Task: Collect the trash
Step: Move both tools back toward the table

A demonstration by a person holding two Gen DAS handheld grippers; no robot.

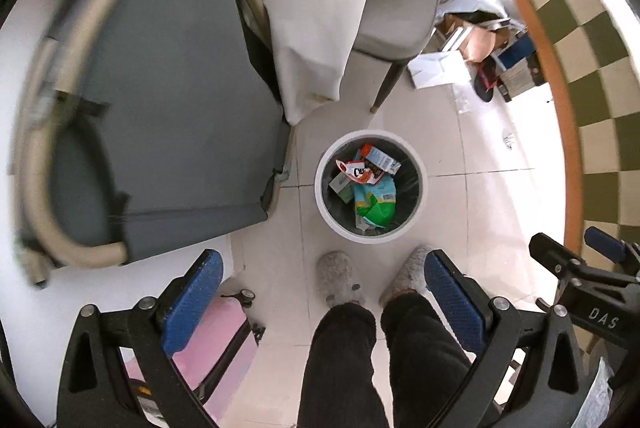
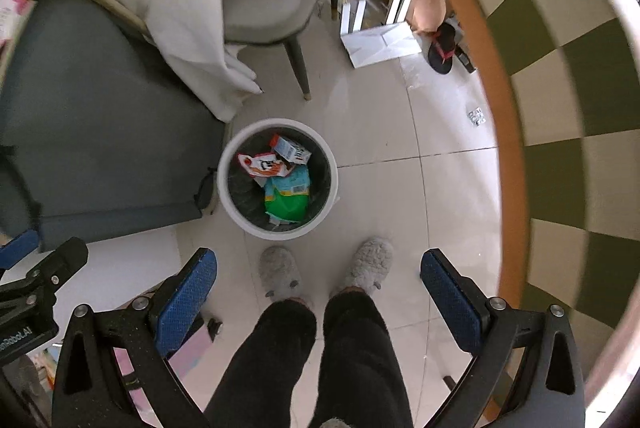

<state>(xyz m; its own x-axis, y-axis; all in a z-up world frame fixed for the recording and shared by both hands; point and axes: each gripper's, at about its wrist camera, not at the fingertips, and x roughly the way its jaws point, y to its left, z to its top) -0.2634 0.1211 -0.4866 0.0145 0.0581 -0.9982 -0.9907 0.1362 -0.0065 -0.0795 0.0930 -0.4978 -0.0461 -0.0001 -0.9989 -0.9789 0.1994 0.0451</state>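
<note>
A white round bin (image 1: 416, 212) (image 2: 240, 212) with a dark liner stands on the tiled floor below both grippers. Inside lie a green and blue packet (image 1: 376, 204) (image 2: 287, 198), a red and white wrapper (image 1: 358, 171) (image 2: 262, 164) and a small carton (image 1: 382, 158) (image 2: 292, 149). My left gripper (image 1: 324, 268) hangs high above the floor, open and empty, its blue pads (image 1: 196, 292) wide apart. My right gripper (image 2: 318, 266) is likewise open and empty above the bin's near side. A small crumpled foil scrap (image 2: 477, 116) (image 1: 509, 140) lies on the floor by the table.
A person's slippered feet (image 2: 280, 276) stand just short of the bin. A grey cushioned seat (image 1: 168, 100) is at the left, a grey chair draped with white cloth (image 2: 256, 0) behind. A checkered round table edge (image 2: 516, 148) curves at the right. Boxes and a sandal (image 2: 442, 48) clutter the far floor.
</note>
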